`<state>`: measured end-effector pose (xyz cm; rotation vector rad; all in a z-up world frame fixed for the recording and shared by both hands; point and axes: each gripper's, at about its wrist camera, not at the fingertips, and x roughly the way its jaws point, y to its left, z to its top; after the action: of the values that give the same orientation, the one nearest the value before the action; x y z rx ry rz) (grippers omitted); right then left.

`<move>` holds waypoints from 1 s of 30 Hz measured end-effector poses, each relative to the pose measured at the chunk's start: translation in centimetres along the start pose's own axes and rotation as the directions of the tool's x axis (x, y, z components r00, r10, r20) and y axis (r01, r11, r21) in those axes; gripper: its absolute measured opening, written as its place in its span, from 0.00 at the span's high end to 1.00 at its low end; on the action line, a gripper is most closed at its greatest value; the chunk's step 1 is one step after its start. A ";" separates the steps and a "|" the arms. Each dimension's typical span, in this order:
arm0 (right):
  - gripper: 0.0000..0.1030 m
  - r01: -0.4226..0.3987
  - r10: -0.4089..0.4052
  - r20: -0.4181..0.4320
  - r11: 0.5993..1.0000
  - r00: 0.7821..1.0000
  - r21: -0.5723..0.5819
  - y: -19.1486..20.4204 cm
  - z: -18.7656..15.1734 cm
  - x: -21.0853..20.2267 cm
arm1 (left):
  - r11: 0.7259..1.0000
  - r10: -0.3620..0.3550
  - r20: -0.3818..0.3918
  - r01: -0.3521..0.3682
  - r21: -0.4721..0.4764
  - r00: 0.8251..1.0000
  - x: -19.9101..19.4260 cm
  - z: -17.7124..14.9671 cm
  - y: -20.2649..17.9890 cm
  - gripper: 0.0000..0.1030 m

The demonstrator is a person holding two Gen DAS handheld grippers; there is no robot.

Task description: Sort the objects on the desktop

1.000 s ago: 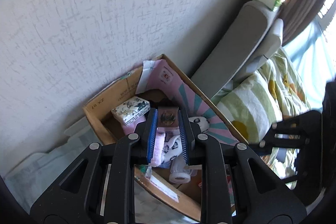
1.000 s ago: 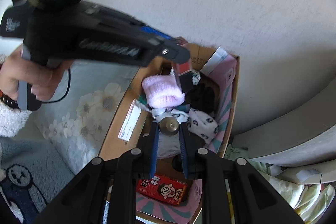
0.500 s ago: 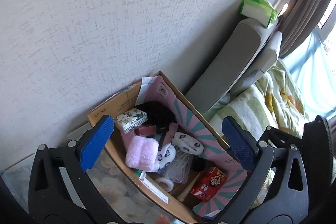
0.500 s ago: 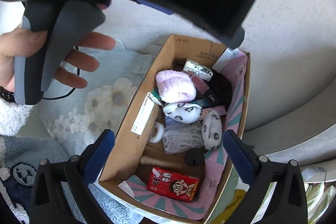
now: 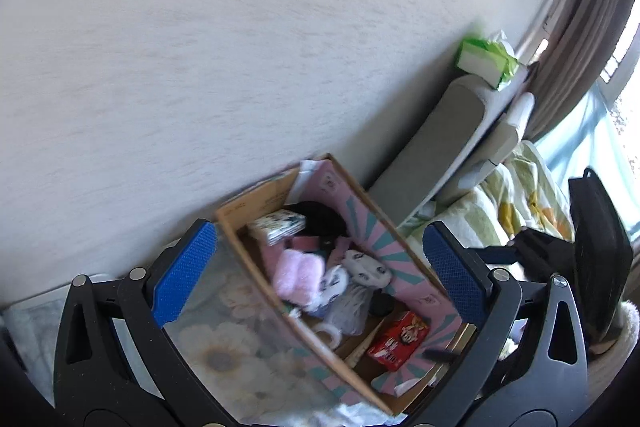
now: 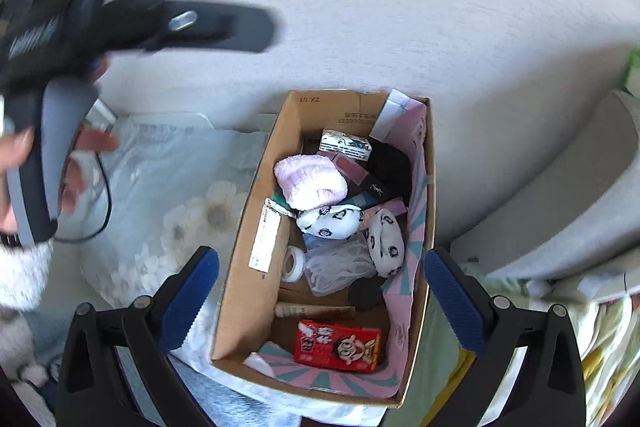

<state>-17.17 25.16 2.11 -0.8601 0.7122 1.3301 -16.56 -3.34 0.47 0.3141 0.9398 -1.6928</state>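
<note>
Now both grippers hang spread wide above the cardboard box (image 6: 256, 267), gripping nothing. Between the right gripper (image 6: 320, 291) jaws lie the red snack box (image 6: 338, 346), a tape roll (image 6: 292, 263) and 2 panda-print socks (image 6: 330, 221), with the pink fluffy sock (image 6: 310, 183) beyond them. That view alone shows a hand (image 6: 16, 171) holding the left gripper's handle. The left gripper (image 5: 320, 275) view, blurred, alone shows a green tissue pack (image 5: 486, 61) far beyond its right jaw.
</note>
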 end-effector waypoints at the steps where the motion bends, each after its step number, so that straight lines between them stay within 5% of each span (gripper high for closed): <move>1: 0.01 0.005 -0.005 -0.005 1.000 1.000 0.019 0.0 0.2 -0.3 | 1.000 0.021 0.004 -0.021 -0.006 1.000 -0.8 -0.1 0.5 0.00; 10: 0.01 0.063 -0.066 0.045 0.996 0.997 0.056 4.2 3.0 -3.4 | 0.979 0.170 0.069 -0.160 -0.123 0.983 -8.6 -2.6 5.9 0.00; 19: 0.01 0.041 -0.048 0.050 0.991 0.998 0.127 10.2 5.4 -2.6 | 0.915 0.320 -0.008 -0.312 -0.257 0.947 -13.5 -7.9 11.3 0.00; 30: 0.01 0.119 -0.121 0.043 0.992 0.992 0.049 16.5 5.8 -0.1 | 0.800 0.517 -0.024 -0.493 -0.343 0.856 -18.3 -13.6 14.7 0.00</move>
<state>-33.78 30.61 3.17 -0.8203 0.6434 1.2174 -0.36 18.22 -2.95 0.2437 0.9704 -1.0213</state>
